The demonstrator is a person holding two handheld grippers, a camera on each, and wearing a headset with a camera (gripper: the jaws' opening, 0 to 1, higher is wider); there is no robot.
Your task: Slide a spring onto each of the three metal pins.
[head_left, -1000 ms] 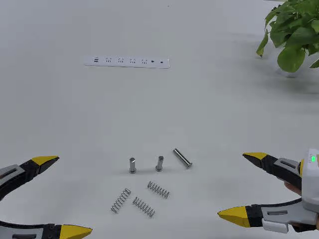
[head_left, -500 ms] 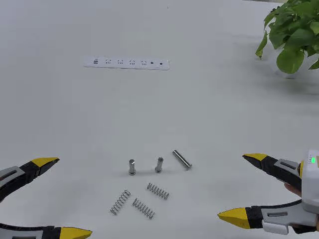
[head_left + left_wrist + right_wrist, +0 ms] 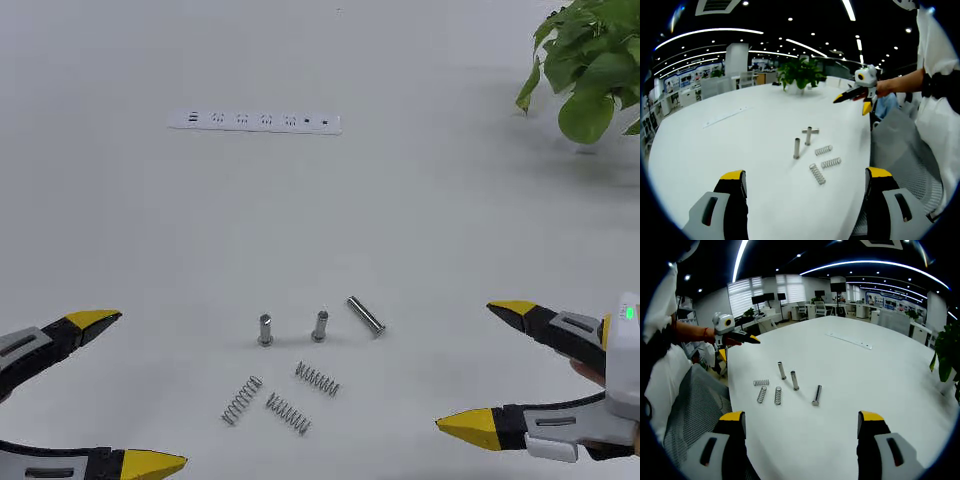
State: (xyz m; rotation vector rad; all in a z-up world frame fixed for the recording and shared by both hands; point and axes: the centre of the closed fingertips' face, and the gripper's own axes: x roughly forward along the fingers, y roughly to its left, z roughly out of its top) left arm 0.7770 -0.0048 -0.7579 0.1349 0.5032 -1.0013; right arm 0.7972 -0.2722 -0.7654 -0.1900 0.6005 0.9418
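Note:
Three metal pins sit on the white table between my grippers. Two stand upright (image 3: 265, 329) (image 3: 320, 325) and the third pin (image 3: 366, 316) lies on its side to their right. Three loose springs (image 3: 241, 400) (image 3: 288, 414) (image 3: 317, 379) lie just in front of them. My left gripper (image 3: 125, 392) hovers open at the lower left, well clear of the parts. My right gripper (image 3: 487, 367) is open at the lower right, also apart from them. The pins (image 3: 796, 148) and springs (image 3: 816, 173) show ahead of the left gripper (image 3: 806, 175). The right gripper (image 3: 800, 416) faces the pins (image 3: 794, 380) and springs (image 3: 777, 395).
A white power strip (image 3: 255, 122) lies flat at the back of the table. A green potted plant (image 3: 590, 70) stands at the far right corner. A mesh chair (image 3: 695, 410) sits by the table's near edge.

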